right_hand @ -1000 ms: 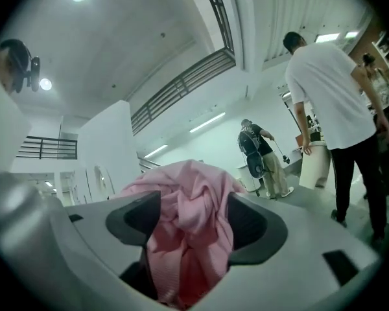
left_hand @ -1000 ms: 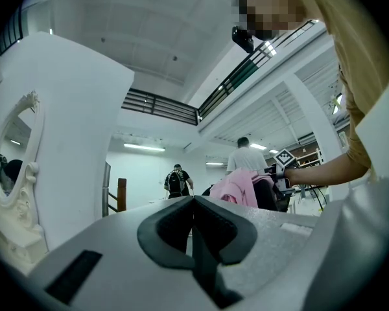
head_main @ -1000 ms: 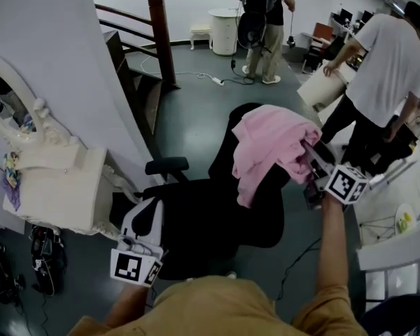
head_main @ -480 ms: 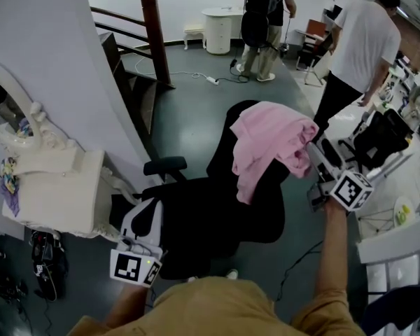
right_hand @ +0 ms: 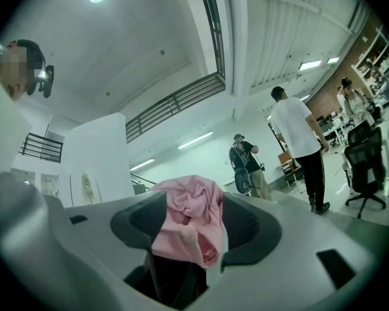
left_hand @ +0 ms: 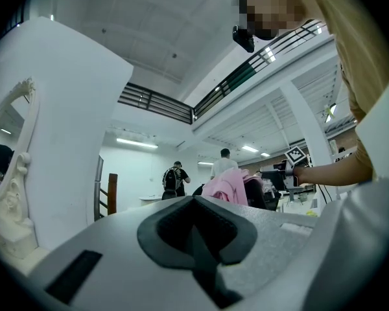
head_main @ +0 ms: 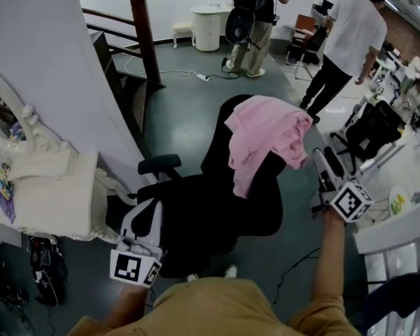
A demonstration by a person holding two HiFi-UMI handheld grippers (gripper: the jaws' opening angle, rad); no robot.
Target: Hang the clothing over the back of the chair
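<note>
A pink garment (head_main: 266, 135) lies draped over the top of the black office chair's back (head_main: 220, 128) and hangs down its front. My right gripper (head_main: 322, 158) is just right of the garment and apart from it. Its jaws are closing with nothing between them. In the right gripper view the pink garment (right_hand: 191, 216) shows beyond the gap, on the chair. My left gripper (head_main: 145, 207) is low at the left of the chair seat (head_main: 196, 212), shut and empty.
A white ornate dresser with a mirror (head_main: 49, 187) stands at the left. A staircase with a wooden post (head_main: 143, 37) is behind it. Two people (head_main: 339, 44) stand at the back. Another black chair (head_main: 367, 128) and a white table (head_main: 395, 229) are at the right.
My right gripper has let go of the garment's right edge and drawn back to the right. The garment stays draped on the chair back. The person in white has walked further away.
</note>
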